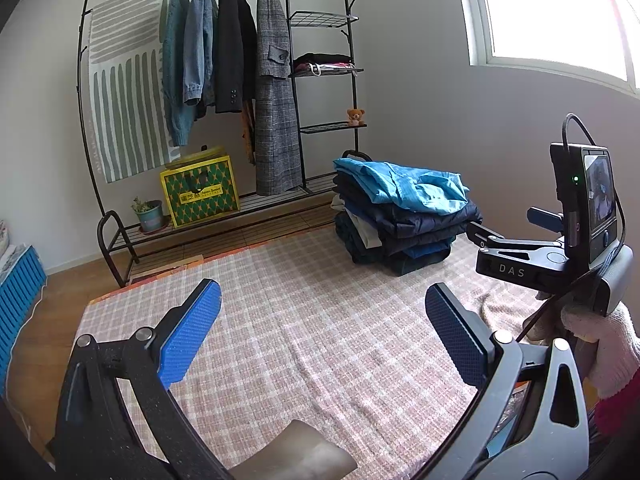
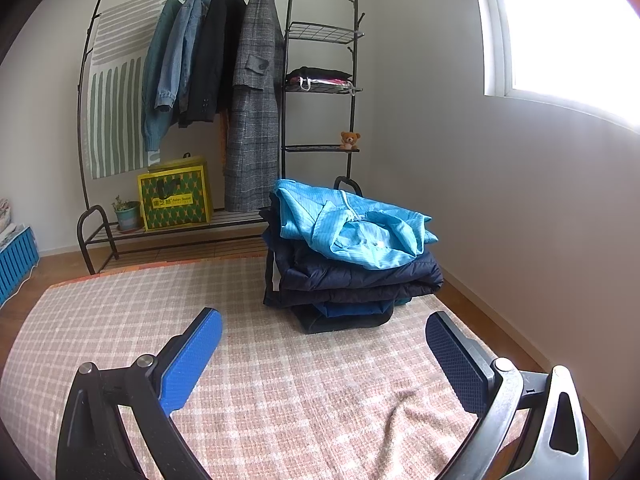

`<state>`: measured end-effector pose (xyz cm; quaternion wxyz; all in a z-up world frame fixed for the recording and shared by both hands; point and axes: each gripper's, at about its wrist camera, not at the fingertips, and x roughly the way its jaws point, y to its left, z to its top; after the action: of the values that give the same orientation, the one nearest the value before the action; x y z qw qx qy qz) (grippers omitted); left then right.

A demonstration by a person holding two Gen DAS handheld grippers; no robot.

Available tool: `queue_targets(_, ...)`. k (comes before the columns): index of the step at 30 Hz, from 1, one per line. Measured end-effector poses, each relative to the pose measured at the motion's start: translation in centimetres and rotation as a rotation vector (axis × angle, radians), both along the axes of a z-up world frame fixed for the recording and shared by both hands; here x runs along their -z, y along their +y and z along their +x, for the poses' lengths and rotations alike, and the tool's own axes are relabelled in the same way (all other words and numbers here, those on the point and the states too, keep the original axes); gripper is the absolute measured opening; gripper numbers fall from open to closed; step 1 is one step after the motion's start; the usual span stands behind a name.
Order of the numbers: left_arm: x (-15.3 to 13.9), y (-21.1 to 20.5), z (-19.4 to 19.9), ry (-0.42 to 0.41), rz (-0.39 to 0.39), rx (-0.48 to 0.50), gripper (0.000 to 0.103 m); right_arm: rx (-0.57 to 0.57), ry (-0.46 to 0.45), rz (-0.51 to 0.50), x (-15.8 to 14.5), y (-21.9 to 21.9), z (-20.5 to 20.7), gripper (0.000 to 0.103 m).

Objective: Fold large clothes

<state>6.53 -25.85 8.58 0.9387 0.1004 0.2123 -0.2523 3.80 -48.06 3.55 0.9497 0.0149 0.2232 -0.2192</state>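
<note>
A stack of folded clothes [image 1: 404,216] sits at the far right of a pink checked mat [image 1: 304,320]; a light blue jacket [image 2: 352,224] lies on top of dark navy garments [image 2: 356,280]. My left gripper [image 1: 320,328] is open and empty above the mat's middle. My right gripper [image 2: 320,352] is open and empty, just short of the stack. The right gripper's body also shows in the left wrist view [image 1: 552,248], held by a gloved hand, to the right of the stack.
A black clothes rack [image 1: 224,92] with hanging coats stands against the back wall. A yellow-green bag [image 1: 200,192] and a potted plant [image 1: 148,212] sit on its base. A teddy bear [image 1: 355,117] is on a shelf. A blue crate [image 1: 18,292] stands far left.
</note>
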Motion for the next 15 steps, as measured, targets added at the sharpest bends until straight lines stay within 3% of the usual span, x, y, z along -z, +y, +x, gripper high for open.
queue_targets(15,0.02,0.08,0.05,-0.002,-0.002,-0.003,0.103,-0.006,0.014,0.004,0.16,0.16,0.28,0.103)
